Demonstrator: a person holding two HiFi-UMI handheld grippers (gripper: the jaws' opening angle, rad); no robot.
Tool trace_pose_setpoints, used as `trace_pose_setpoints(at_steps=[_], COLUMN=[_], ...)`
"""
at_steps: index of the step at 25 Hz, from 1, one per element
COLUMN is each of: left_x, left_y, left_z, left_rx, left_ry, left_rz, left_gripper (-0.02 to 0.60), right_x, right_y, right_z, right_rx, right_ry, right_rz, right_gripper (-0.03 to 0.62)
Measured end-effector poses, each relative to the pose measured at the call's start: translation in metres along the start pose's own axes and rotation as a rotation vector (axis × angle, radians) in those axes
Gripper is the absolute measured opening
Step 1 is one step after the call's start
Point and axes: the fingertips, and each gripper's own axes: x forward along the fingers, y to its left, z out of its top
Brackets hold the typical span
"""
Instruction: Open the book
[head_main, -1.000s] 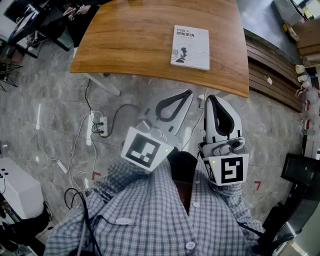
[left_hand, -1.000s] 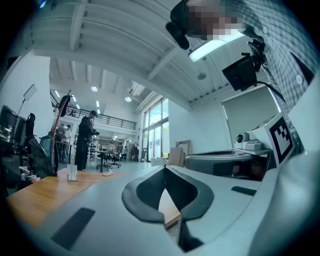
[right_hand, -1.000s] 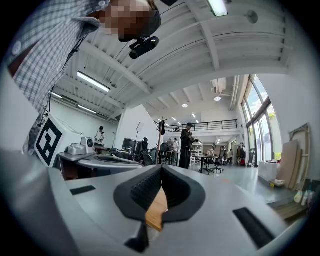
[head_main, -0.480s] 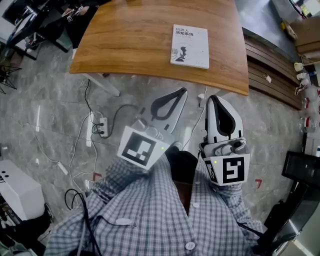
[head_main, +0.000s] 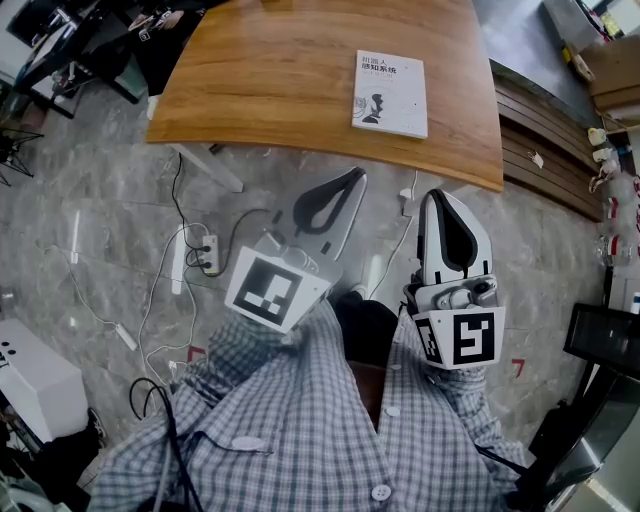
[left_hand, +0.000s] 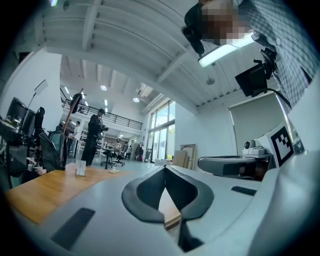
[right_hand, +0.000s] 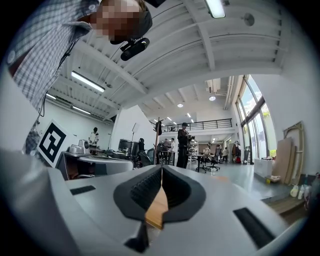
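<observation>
The book (head_main: 390, 94) lies shut near the front edge of the bench (head_main: 260, 90), well apart from both tools. The left tool (head_main: 355, 174) and right tool (head_main: 437, 195) are both pressed together and empty. A tool that arrives closed may push the book along rather than lift its cover.

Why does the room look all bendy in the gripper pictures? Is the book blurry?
Left gripper view and right gripper view: wide lenses bend the ceiling and darken the corners; a lamp glares white in the left one. Head view: the book looks sharp.
</observation>
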Motion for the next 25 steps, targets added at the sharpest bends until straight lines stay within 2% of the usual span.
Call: trace_pose_setpoints(at_steps=[5, 13, 25], left_x=[-0.021, -0.041, -0.051], left_y=[0.010, 0.014, 0.015], left_z=[-0.004, -0.002, -0.003], left_rx=[0.012, 0.012, 0.012], left_ry=[0.017, -0.005, -0.005], left_rz=[0.004, -0.026, -0.043], left_gripper=[0.009, 0.009, 0.009], right_x=[-0.002, -0.010, -0.011], right_y=[0.017, 0.041, 0.053], right_z=[0.000, -0.004, -0.008], right_rx=[-0.003, -0.020, -0.015], right_ry=[0.007, 0.025, 0.036], right_rz=[-0.002, -0.028, -0.044], right_gripper=[0.021, 0.021, 0.021])
